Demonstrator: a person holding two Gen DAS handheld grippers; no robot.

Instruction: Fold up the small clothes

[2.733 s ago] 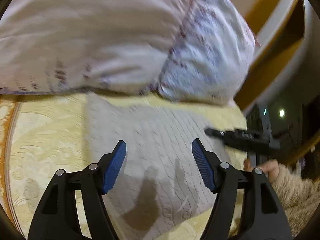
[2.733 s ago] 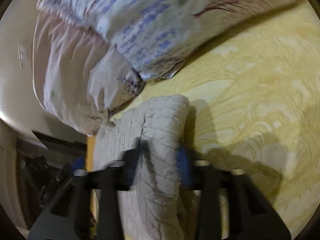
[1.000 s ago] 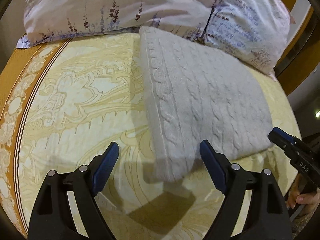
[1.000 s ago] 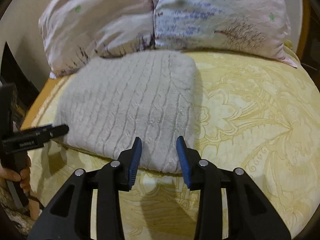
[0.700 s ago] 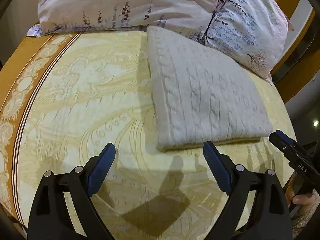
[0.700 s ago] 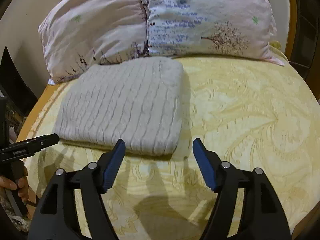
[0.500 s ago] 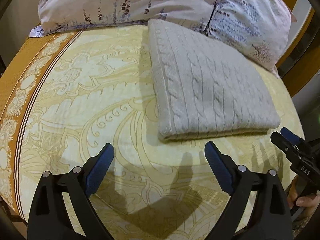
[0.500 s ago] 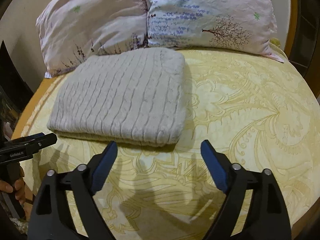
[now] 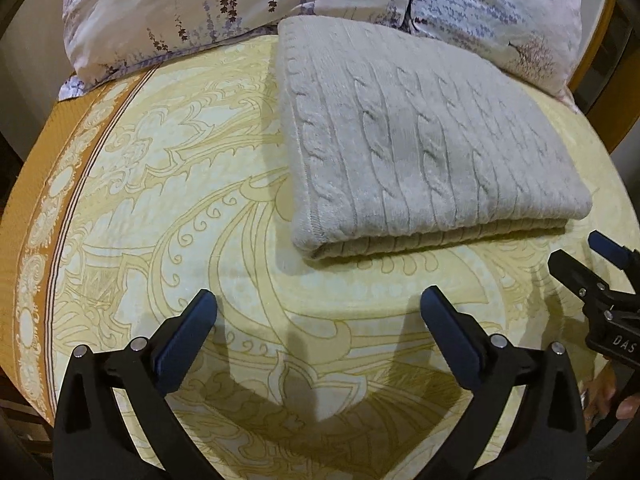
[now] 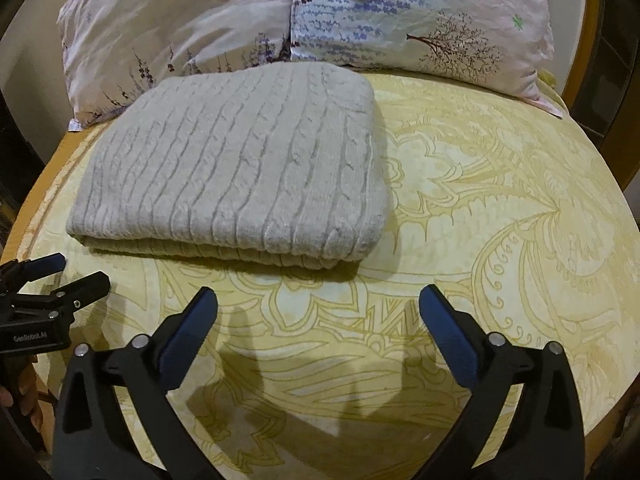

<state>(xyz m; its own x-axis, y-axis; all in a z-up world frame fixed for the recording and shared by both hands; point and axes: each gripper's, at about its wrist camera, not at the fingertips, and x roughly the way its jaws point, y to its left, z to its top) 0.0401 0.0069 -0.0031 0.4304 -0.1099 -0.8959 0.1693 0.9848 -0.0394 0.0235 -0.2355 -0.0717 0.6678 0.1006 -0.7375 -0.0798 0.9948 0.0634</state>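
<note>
Garment under inspection: one cable-knit sweater [image 9: 424, 148], pale grey, lying folded into a thick rectangular pad on the yellow patterned bedspread [image 9: 168, 184]. It sits just ahead of both tools, with its layered edge toward them and its far edge touching the pillows [image 10: 304, 12].

Tool state: the left gripper [image 9: 318, 306] and the right gripper [image 10: 318, 302] both have their jaws opening, near full spread. Nothing lies between the blue pads [image 10: 192, 332] of either one; only bedspread shows in the gaps. Neither tool touches the sweater.

Handling, as judged: the knit looks soft, bulky and fairly light, with no stiffness of its own, so it would likely sag and unfold if lifted by a single layer. The surface looks fuzzy rather than slippery, and not fragile, though the cables could snag or stretch under a hard pull. The best hold appears to be at the two near corners, one tool each, with pads closing over the whole stack of layers rather than the top ply.

Count:
- sweaters: one
- pillows: two, side by side beyond the sweater
- grippers: two, each seen at the edge of the other's view
- other clothes: none visible
</note>
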